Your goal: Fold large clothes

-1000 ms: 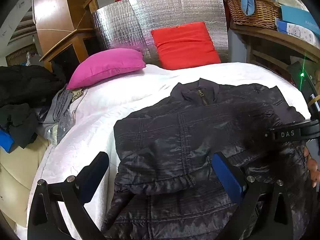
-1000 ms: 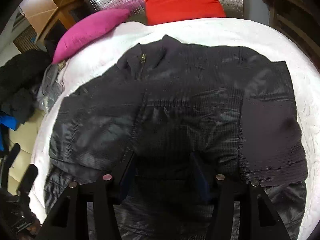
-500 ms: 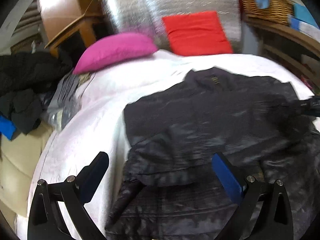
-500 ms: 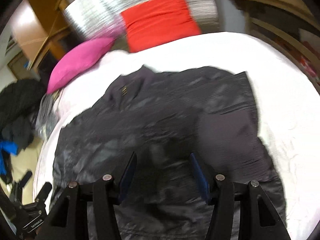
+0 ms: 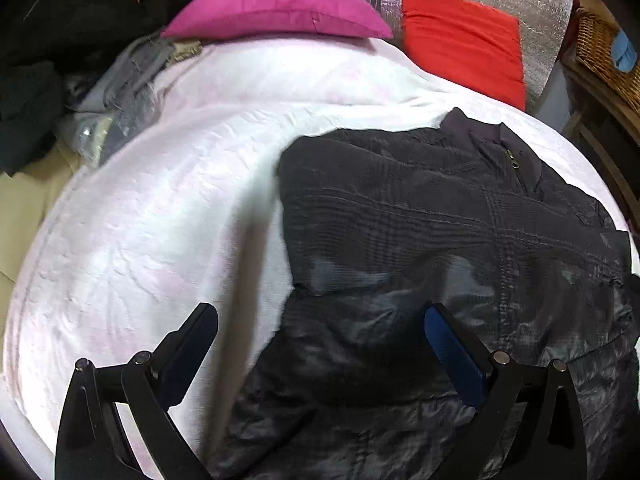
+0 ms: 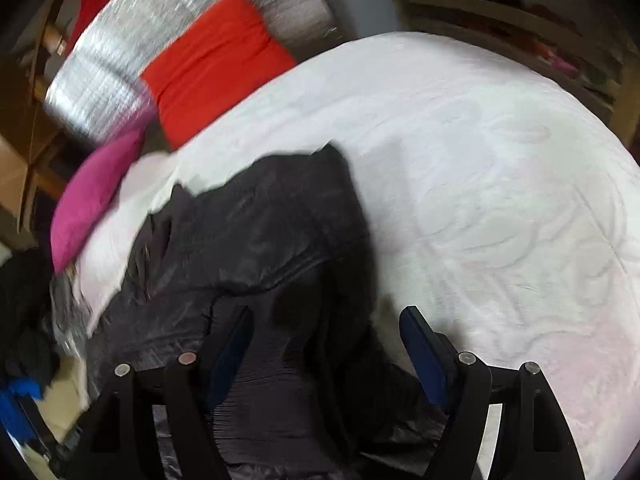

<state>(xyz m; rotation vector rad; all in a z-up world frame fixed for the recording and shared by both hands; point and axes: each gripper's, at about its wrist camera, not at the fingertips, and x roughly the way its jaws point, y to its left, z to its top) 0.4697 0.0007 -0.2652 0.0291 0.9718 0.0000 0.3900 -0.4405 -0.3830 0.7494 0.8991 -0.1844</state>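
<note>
We are working over a wide bed (image 5: 168,216) spread with a white quilted cover, and it is filling most of what lies ahead of both tools. On it the dark puffer jacket (image 5: 440,220) is lying front up, its zip collar (image 5: 500,148) pointing away from us toward a red cushion (image 5: 460,36) and a pink pillow (image 5: 276,8) propped at the far end against a silver foil sheet (image 6: 132,44).

The left gripper (image 5: 320,344) is standing with its jaws wide apart and nothing between the pads: the jacket's near left edge is lying just under and ahead of its right-hand finger, while bare cover is showing beneath the other. The right gripper (image 6: 326,344) is hanging over the jacket's other side, where a sleeve already seems folded across the body; its jaws have just been opening, and the cloth is lying in the gap without the pads pressing on it, as far as the blur is letting us tell.

We are judging this to be the moment between folds: the sides appear turned in, and neither tool is holding the garment. The next move is probably calling for both grippers to come down on the near hem, pinch it, and carry it up toward the collar.

No brand, label or writing is readable in either view.
</note>
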